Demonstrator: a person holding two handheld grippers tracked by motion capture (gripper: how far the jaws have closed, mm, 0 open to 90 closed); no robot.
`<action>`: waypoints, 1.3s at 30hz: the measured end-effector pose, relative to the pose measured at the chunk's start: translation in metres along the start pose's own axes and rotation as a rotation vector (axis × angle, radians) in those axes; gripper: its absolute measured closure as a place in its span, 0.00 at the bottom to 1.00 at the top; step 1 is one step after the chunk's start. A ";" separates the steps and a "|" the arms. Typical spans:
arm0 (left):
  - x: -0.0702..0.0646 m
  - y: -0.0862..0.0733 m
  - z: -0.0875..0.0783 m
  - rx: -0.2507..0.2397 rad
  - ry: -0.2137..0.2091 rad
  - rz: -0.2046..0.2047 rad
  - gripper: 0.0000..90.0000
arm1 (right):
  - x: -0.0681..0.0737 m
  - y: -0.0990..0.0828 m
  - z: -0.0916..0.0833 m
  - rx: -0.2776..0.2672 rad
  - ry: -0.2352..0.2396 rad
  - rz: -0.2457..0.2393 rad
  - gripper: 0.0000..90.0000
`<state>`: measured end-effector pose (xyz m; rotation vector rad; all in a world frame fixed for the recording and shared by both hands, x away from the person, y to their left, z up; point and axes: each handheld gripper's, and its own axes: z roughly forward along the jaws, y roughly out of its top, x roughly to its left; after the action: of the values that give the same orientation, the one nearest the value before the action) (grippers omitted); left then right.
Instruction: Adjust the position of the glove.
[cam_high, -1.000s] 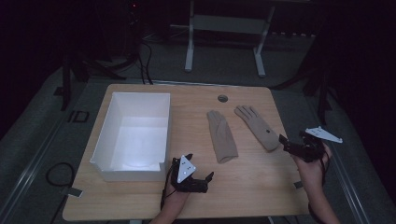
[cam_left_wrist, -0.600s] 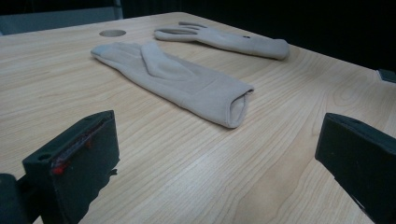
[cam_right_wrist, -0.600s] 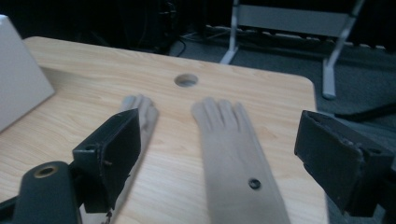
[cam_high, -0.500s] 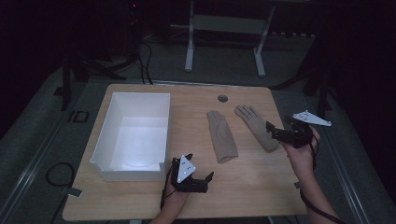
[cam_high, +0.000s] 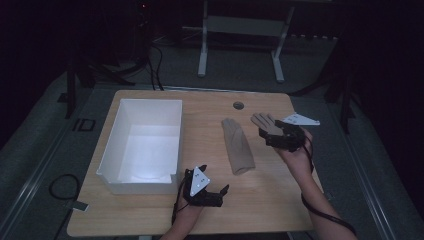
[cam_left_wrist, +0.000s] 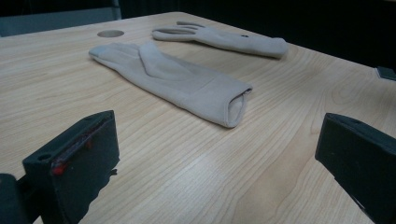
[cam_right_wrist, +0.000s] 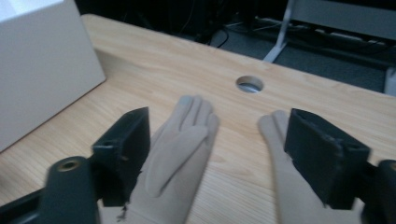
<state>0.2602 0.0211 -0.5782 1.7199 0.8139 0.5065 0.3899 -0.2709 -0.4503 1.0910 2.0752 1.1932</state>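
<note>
Now two beige gloves are lying flat on the wooden table (cam_high: 150, 220) — the near glove (cam_high: 238, 146) beside the white box (cam_high: 142, 145), the far glove (cam_high: 264, 123) partly under the right gripper (cam_high: 272, 137), jaws spread wide. The left gripper (cam_high: 216, 194) is resting near the table's front edge — jaws wide, gripping nothing.
</note>
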 end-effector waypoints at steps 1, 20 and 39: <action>0.000 0.000 0.000 0.000 0.000 0.000 0.00 | 0.000 0.000 0.000 0.000 0.000 0.000 0.27; 0.000 0.000 0.000 -0.004 -0.009 0.001 0.00 | 0.035 -0.027 0.098 0.144 0.038 -0.005 0.44; 0.001 0.000 0.000 -0.004 -0.009 -0.001 0.00 | 0.035 -0.051 0.139 0.216 0.030 0.034 0.88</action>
<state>0.2604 0.0216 -0.5784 1.7170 0.8074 0.4990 0.4532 -0.1919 -0.5632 1.2160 2.2574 1.0246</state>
